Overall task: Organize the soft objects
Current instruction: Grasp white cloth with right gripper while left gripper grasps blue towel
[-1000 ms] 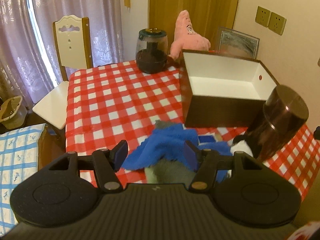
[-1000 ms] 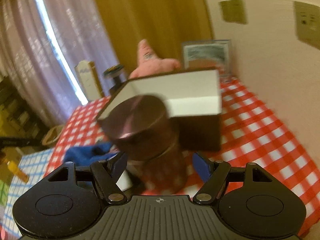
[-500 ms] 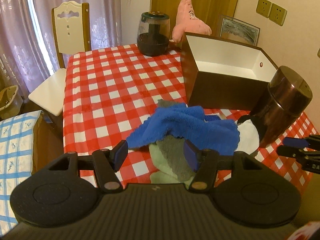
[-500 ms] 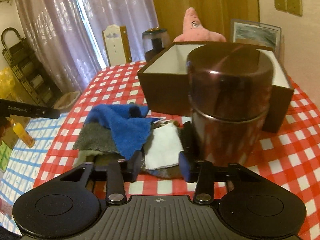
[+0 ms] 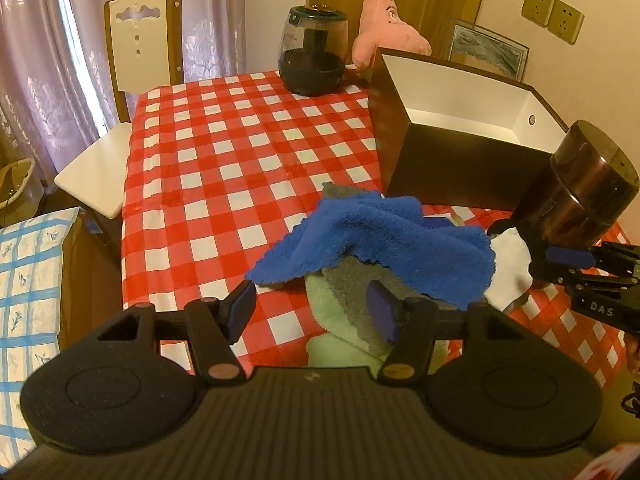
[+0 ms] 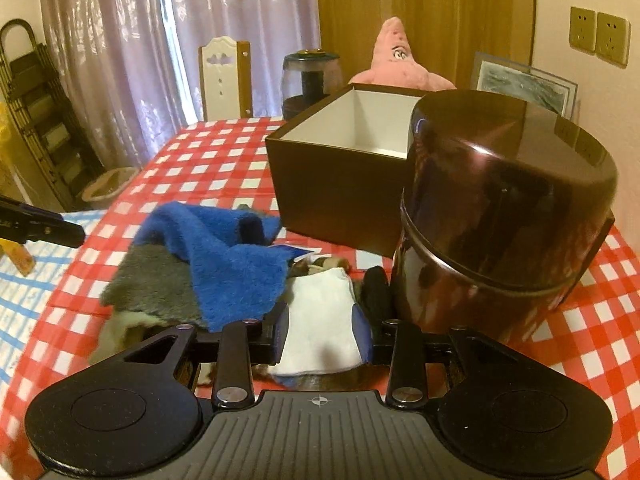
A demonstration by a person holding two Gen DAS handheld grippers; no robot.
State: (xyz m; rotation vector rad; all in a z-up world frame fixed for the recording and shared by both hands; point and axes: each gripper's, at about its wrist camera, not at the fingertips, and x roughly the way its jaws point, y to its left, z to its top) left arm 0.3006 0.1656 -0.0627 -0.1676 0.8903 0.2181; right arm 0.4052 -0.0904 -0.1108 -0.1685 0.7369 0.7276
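A pile of cloths lies on the red checked table: a blue towel (image 5: 384,236) on top, a grey one (image 5: 352,292) and a pale green one (image 5: 340,324) beneath, and a white cloth (image 6: 324,312) at the right end. My left gripper (image 5: 312,312) is open and empty, just short of the pile's near edge. My right gripper (image 6: 322,334) has its fingers on either side of the white cloth, narrowly apart; it also shows in the left wrist view (image 5: 576,268). An open dark box with a white inside (image 5: 460,120) stands behind the pile.
A dark brown canister (image 6: 500,216) stands right beside the white cloth. A glass jar (image 5: 312,56) and a pink plush star (image 5: 388,36) stand at the table's far edge. A white chair (image 5: 132,72) is at the left, and a blue checked surface (image 5: 24,280).
The right gripper swung left from the canister, moved onto the white cloth and narrowed its fingers around it. The left gripper drew back from the pile a little and stayed open.
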